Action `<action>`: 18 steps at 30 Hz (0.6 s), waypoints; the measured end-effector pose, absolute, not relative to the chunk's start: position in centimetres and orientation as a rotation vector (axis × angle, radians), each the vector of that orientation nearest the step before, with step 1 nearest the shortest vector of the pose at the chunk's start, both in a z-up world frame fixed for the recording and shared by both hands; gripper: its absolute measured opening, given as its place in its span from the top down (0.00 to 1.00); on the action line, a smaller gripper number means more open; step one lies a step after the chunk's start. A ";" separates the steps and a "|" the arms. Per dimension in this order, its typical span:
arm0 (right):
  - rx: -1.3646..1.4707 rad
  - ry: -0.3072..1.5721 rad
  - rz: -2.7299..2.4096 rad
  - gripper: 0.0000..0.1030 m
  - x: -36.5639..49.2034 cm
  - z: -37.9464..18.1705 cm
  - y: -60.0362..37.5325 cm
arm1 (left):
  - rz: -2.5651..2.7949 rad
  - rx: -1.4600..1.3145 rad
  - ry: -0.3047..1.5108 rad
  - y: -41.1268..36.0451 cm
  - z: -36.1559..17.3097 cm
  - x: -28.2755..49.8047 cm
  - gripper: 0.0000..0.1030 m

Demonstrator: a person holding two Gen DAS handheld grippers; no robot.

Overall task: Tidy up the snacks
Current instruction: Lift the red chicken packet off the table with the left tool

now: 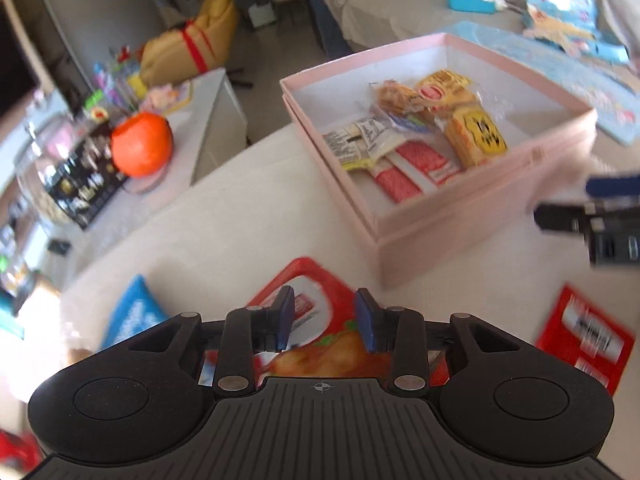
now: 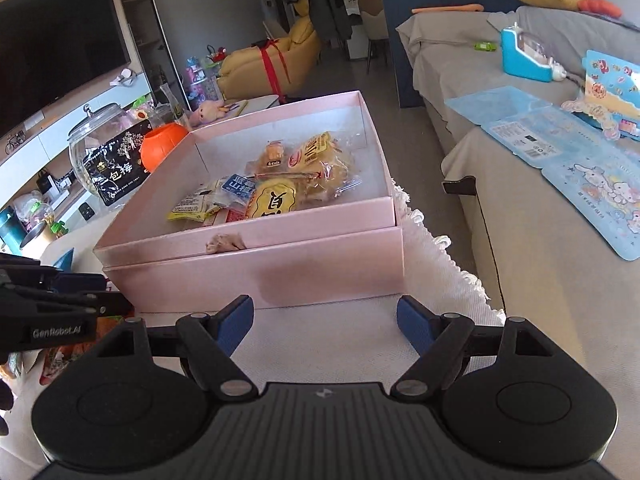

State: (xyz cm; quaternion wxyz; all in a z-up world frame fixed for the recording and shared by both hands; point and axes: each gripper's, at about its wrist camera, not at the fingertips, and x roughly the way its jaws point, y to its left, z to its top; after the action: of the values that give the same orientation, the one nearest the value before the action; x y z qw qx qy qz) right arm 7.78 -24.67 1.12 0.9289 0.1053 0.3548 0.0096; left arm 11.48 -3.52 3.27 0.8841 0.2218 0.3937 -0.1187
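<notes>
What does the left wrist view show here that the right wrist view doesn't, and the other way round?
Left wrist only: a red snack packet under the left gripper, a blue packet and another red packet on the white surface.
Right wrist only: the right gripper open with nothing between its fingers, the fringed edge of the cloth, and a television.
Both: the pink box holding snacks, the orange ball, and the grey sofa.

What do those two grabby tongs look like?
Both tongs, the left and the right, are black plastic with round side discs, ribbed tops, silver pins and blue pads. White lettering marks the left one's side.
</notes>
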 end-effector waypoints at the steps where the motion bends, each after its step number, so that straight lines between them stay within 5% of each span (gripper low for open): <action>1: 0.202 0.728 0.017 0.23 7.7 1.1 -24.5 | -0.245 0.478 0.803 -3.1 3.3 10.7 0.59; 8: 0.147 0.734 0.013 0.23 7.4 1.1 -23.4 | -0.261 0.338 0.851 0.9 3.5 8.7 0.46; 15: 0.147 0.735 0.014 0.23 7.5 1.2 -23.5 | -0.239 0.304 0.854 1.2 4.9 10.3 0.52; 18: 0.147 0.735 0.014 0.23 7.5 1.2 -23.5 | -0.281 0.271 0.925 0.7 4.0 11.4 0.45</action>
State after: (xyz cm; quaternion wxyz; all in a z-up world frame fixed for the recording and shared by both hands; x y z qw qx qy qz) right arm 7.45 -23.52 1.18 0.9306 0.0717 0.3589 0.0069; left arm 11.43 0.74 4.00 0.8767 0.1298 0.4431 -0.1348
